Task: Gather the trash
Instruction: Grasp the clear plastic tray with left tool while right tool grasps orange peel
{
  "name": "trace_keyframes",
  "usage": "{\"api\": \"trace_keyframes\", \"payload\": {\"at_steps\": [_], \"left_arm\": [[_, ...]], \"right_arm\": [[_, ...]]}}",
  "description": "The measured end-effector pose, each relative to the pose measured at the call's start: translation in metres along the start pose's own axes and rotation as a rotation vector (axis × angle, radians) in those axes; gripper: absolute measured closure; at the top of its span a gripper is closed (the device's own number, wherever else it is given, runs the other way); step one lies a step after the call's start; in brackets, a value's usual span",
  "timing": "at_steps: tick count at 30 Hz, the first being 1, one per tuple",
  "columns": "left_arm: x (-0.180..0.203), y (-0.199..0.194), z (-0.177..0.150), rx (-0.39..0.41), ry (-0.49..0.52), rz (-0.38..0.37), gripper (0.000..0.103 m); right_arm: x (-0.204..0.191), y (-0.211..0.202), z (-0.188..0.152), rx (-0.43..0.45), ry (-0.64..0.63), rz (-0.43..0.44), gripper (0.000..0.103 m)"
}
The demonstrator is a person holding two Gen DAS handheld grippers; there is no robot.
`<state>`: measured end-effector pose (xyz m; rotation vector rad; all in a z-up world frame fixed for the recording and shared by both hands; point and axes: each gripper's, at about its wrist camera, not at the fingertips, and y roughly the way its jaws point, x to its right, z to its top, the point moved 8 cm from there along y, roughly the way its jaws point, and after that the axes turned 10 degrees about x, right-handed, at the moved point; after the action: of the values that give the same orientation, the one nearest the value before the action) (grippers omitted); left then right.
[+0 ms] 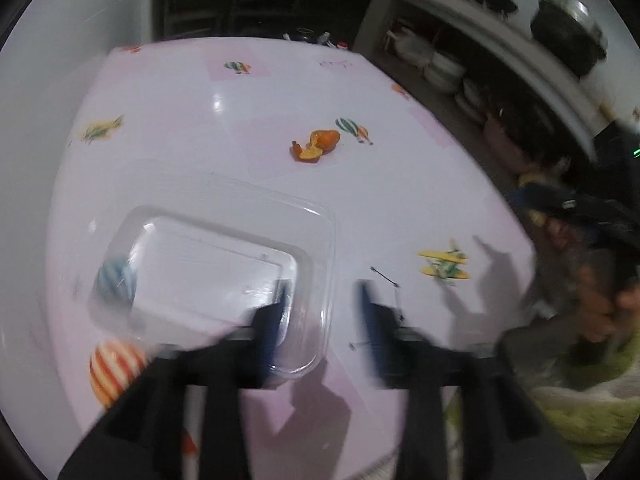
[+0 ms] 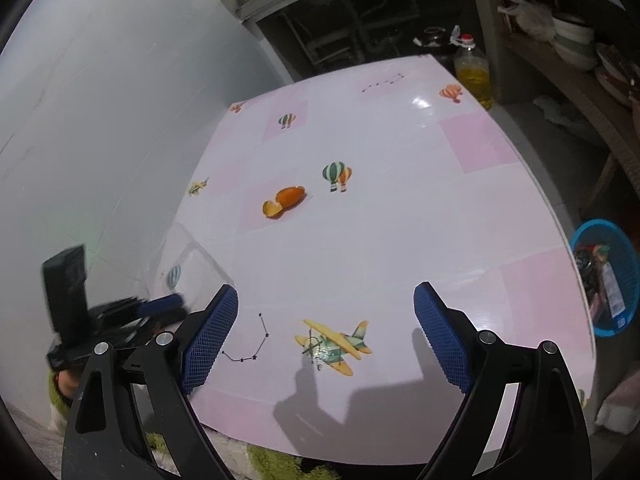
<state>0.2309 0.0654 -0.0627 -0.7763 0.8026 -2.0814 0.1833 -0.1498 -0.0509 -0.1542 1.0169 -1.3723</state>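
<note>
While the left wrist view shows the left hand-held gripper (image 1: 324, 300) part open astride the near rim of a clear plastic container (image 1: 216, 276) on the tabletop (image 1: 400, 200), gripping nothing, the container looks light, thin, slippery and easily crushed, best pinched at that rim; the right wrist view shows the right hand-held gripper (image 2: 326, 336) wide open and empty, orange peel (image 2: 285, 201) lying well ahead.

Both wrist views look steeply down, sharing the table (image 1: 240, 100); orange peel (image 2: 284, 202).

Table (image 2: 400, 240) with glossy pink-and-white covering printed with balloons and airplanes. Beyond its far edge: bottle of yellow oil (image 2: 474, 70). Right: shelves holding stacked white bowls (image 2: 574, 38); a dark pot (image 1: 568, 32) above.
</note>
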Motion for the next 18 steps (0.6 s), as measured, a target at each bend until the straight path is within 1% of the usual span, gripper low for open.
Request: {"api": "trace_keyframes", "payload": {"at_steps": [1, 3, 5, 7, 9, 11, 12, 13, 14, 15, 17, 18], "left_arm": [[-0.004, -0.01, 0.001, 0.029, -0.029, 0.011, 0.041], [-0.012, -0.025, 0.001, 0.062, -0.08, 0.027, 0.04], [-0.025, -0.036, -0.003, 0.073, -0.16, 0.06, 0.04], [-0.042, -0.037, -0.012, 0.048, -0.247, 0.102, 0.04], [-0.058, -0.034, -0.018, 0.027, -0.329, 0.14, 0.04], [-0.075, -0.026, -0.025, 0.007, -0.446, 0.171, 0.04], [-0.08, -0.023, -0.025, 0.005, -0.501, 0.151, 0.04], [-0.082, -0.022, -0.025, 0.015, -0.543, 0.114, 0.04], [-0.082, -0.021, -0.023, 0.024, -0.566, 0.09, 0.04], [-0.083, -0.019, -0.022, 0.029, -0.573, 0.086, 0.04], [-0.083, -0.018, -0.023, 0.039, -0.551, 0.122, 0.04], [-0.083, -0.016, -0.021, 0.045, -0.538, 0.14, 0.04]], "right_arm": [[-0.001, 0.003, 0.001, -0.007, 0.006, 0.011, 0.017], [-0.003, 0.008, 0.003, -0.017, 0.016, 0.031, 0.017], [-0.009, 0.019, 0.012, -0.033, 0.04, 0.07, 0.017], [-0.013, 0.035, 0.019, -0.061, 0.07, 0.099, 0.017], [-0.017, 0.056, 0.025, -0.095, 0.096, 0.102, 0.018], [-0.021, 0.078, 0.029, -0.136, 0.124, 0.11, 0.022], [-0.023, 0.093, 0.031, -0.163, 0.141, 0.113, 0.025], [-0.025, 0.103, 0.033, -0.178, 0.152, 0.111, 0.026], [-0.025, 0.112, 0.035, -0.189, 0.165, 0.105, 0.029], [-0.026, 0.125, 0.038, -0.204, 0.189, 0.1, 0.034], [-0.028, 0.144, 0.042, -0.225, 0.233, 0.092, 0.039], [-0.03, 0.15, 0.044, -0.227, 0.233, 0.083, 0.042]]}}
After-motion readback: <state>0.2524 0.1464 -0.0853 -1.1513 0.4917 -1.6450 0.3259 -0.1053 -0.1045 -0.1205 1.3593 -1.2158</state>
